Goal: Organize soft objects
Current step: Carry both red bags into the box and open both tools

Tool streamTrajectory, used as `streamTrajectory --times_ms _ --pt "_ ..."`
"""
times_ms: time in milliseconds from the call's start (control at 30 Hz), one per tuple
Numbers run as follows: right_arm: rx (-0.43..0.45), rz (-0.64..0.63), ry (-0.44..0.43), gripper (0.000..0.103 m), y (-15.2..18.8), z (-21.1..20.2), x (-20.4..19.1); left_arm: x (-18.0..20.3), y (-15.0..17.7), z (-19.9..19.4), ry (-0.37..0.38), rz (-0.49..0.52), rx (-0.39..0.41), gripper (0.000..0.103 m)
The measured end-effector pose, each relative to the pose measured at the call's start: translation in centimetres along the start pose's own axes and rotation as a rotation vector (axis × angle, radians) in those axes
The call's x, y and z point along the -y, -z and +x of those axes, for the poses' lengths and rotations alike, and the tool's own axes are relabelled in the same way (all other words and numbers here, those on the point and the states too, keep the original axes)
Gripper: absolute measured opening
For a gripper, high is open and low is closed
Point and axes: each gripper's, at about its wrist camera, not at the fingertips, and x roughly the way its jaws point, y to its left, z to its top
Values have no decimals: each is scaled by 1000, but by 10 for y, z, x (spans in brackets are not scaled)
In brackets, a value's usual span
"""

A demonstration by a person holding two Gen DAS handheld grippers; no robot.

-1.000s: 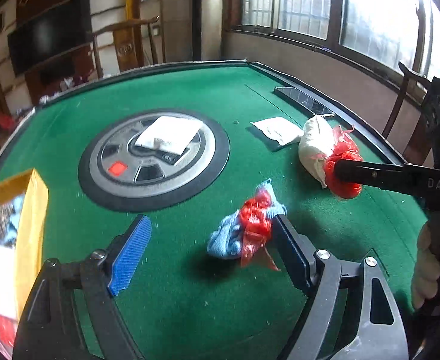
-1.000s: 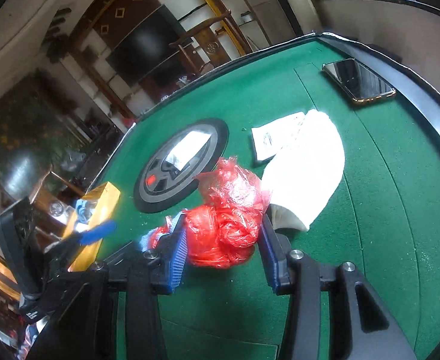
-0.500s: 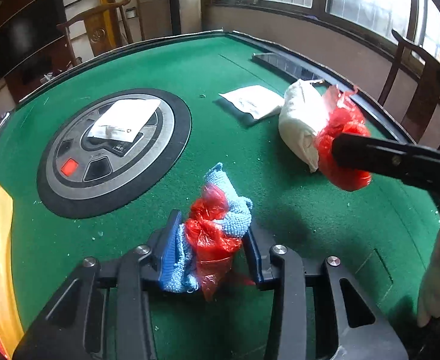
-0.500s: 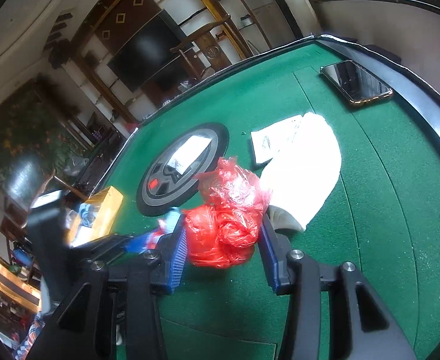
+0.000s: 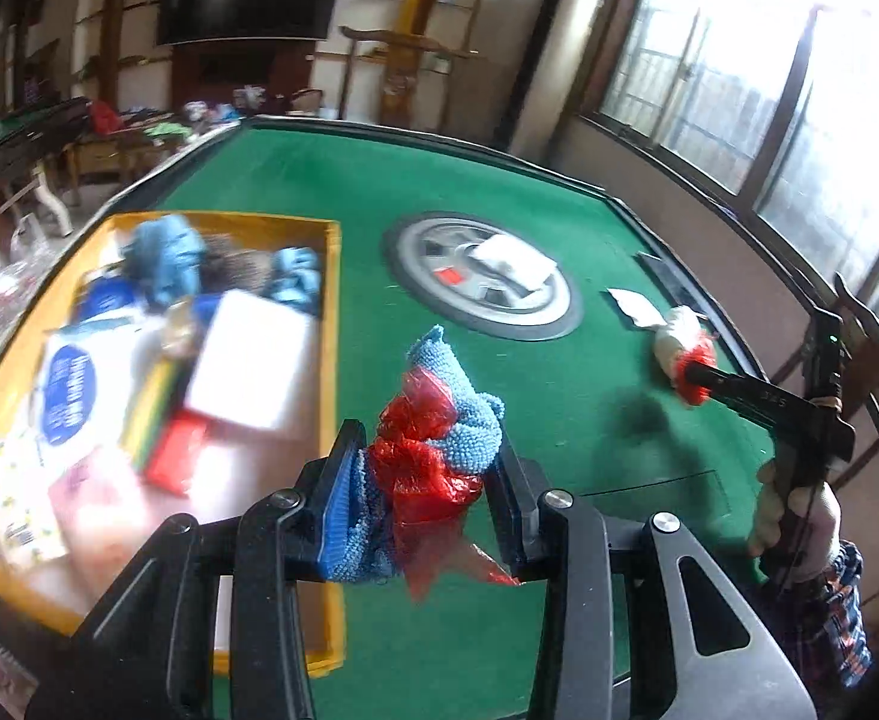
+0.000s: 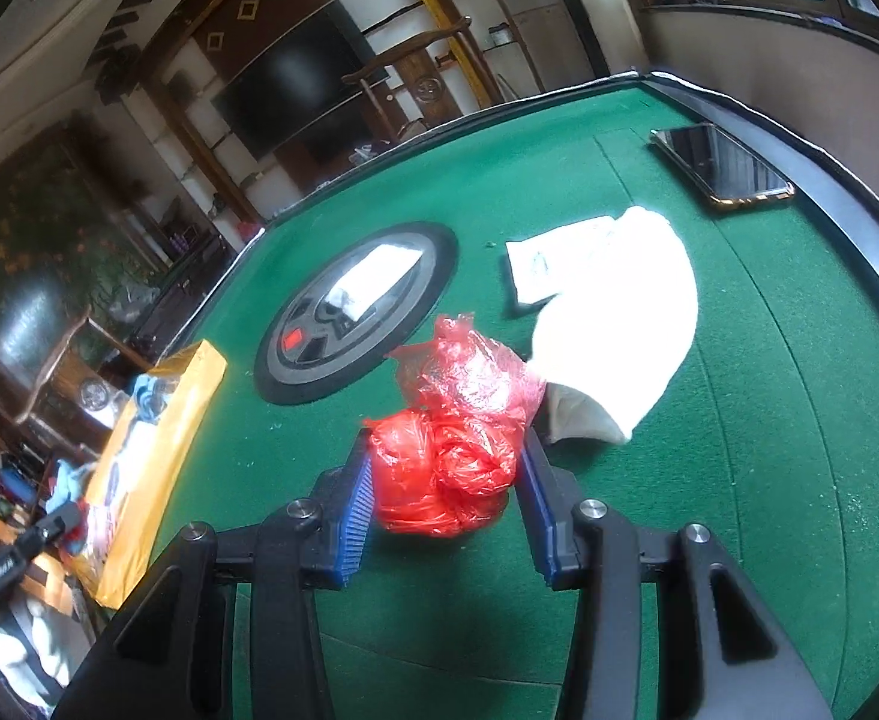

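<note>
The left gripper (image 5: 424, 504) clamps a blue microfibre cloth bundled with crinkled red plastic (image 5: 433, 450), raised just right of the yellow open-topped bin (image 5: 331, 300) (contents blurred). The right gripper (image 6: 445, 492) squeezes a red plastic bag (image 6: 451, 456) touching a white cloth pouch (image 6: 625, 324) on the green felt table (image 6: 769, 450).

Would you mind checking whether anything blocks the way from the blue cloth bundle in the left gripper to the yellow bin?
Nothing visible does. The left gripper holds the blue microfibre cloth with red plastic just right of the open-topped yellow bin, which is already fairly full.
</note>
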Motion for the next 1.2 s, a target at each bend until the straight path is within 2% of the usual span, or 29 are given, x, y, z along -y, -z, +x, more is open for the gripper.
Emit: streamTrajectory --times_ms 100,200,300,400,467,633,700,800,900,1000,1133,1200 --pt "-6 -31 -10 40 1 -2 -19 -48 9 -1 -44 -126 -39 37" --pt "-29 -67 -61 40 4 -2 -51 -76 20 5 -61 -210 -76 37" --pt "-50 -141 -99 40 6 -1 -92 -81 23 15 -65 -234 -83 39" --pt "-72 -219 -133 40 9 3 -134 -77 21 17 -78 -214 -79 51" --pt "-89 -274 -154 40 12 7 -161 -76 19 18 -68 -208 -71 64" --pt "-143 -381 -197 40 28 27 -221 -86 18 7 -13 -256 -62 66" --pt "-169 -417 -209 40 35 37 -240 -92 19 -6 16 -281 -43 66" --pt "-209 -471 -224 40 45 55 -269 -104 20 -37 29 -308 35 66" --pt "-247 -525 -237 40 57 70 -297 -121 21 -69 -20 -336 128 70" --pt "-295 -579 -233 40 67 88 -322 -138 23 -87 -80 -355 185 73" --pt "-384 -607 -220 40 80 114 -341 -161 30 -90 -113 -390 201 73" --pt "-410 -628 -186 40 86 125 -346 -170 34 -85 -115 -406 190 73"
